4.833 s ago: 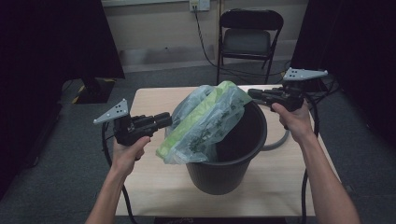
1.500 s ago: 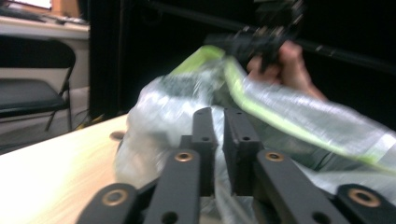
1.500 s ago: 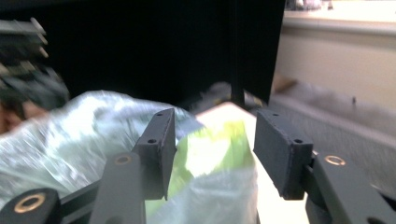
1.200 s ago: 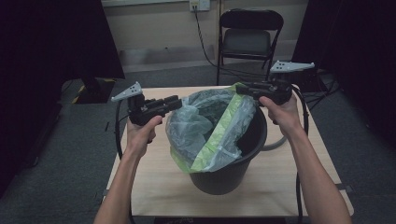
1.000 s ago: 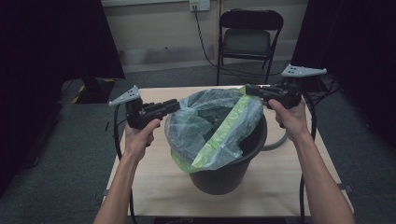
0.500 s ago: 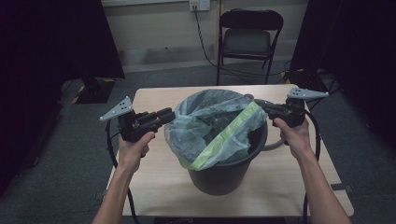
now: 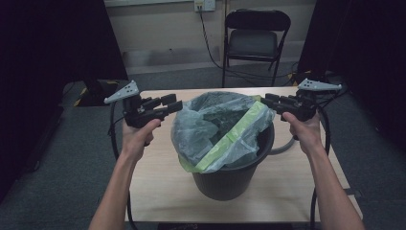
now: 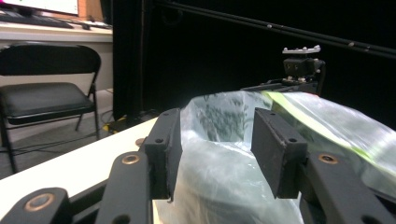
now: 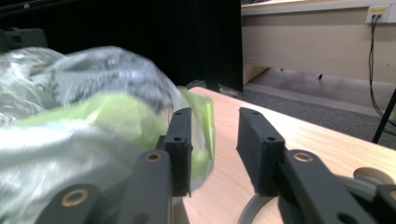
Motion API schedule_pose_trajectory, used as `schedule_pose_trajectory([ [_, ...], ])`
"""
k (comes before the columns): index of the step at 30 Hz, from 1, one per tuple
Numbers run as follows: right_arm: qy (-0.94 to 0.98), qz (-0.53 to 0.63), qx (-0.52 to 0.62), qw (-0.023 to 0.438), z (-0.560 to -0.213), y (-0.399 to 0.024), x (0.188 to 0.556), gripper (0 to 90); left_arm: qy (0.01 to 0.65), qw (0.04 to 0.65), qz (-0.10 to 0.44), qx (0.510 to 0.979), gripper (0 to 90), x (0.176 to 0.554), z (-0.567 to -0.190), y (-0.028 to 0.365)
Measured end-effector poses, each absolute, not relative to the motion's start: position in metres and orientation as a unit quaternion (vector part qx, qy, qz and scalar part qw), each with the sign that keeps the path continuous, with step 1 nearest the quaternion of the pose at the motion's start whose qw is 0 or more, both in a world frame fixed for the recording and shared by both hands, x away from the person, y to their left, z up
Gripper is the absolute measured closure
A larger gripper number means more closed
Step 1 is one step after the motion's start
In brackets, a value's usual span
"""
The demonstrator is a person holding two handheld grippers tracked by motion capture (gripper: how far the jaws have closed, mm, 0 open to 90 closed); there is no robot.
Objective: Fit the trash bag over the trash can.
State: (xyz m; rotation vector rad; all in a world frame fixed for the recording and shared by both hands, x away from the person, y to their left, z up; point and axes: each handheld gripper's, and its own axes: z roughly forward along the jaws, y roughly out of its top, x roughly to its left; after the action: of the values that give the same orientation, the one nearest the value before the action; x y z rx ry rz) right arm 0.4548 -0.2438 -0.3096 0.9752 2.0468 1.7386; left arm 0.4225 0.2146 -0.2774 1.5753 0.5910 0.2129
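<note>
The black bucket (image 7: 232, 163) stands mid-table, the clear green-banded bag (image 7: 218, 132) draped over its rim. The left gripper (image 7: 171, 102) and right gripper (image 7: 269, 99) flank it; both jaws have just been opening and stand part open, gripping nothing. Regrip the loose film at the far rim and draw it down evenly, avoiding tears.

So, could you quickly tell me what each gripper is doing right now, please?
Left gripper: jaws have just opened, nothing gripped, beside the bag.
Right gripper: jaws have just opened, bag released.
</note>
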Motion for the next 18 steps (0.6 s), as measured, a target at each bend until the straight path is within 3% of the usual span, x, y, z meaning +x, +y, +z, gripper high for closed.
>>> schedule_pose_trajectory([
  [6, 0.703, 0.611, 0.333, 0.149, -0.299, -0.241, 0.457, 62.5, 0.261, 0.675, 0.066, 0.687, 51.8, 0.442, -0.281, 0.205],
  [14, 0.705, 0.612, 0.326, 0.150, -0.296, -0.235, 0.455, 60.5, 0.241, 0.655, 0.069, 0.713, 89.8, 0.423, -0.296, 0.216],
  [18, 0.709, 0.610, 0.318, 0.152, -0.291, -0.232, 0.451, 61.2, 0.237, 0.664, 0.061, 0.707, 90.0, 0.408, -0.300, 0.224],
])
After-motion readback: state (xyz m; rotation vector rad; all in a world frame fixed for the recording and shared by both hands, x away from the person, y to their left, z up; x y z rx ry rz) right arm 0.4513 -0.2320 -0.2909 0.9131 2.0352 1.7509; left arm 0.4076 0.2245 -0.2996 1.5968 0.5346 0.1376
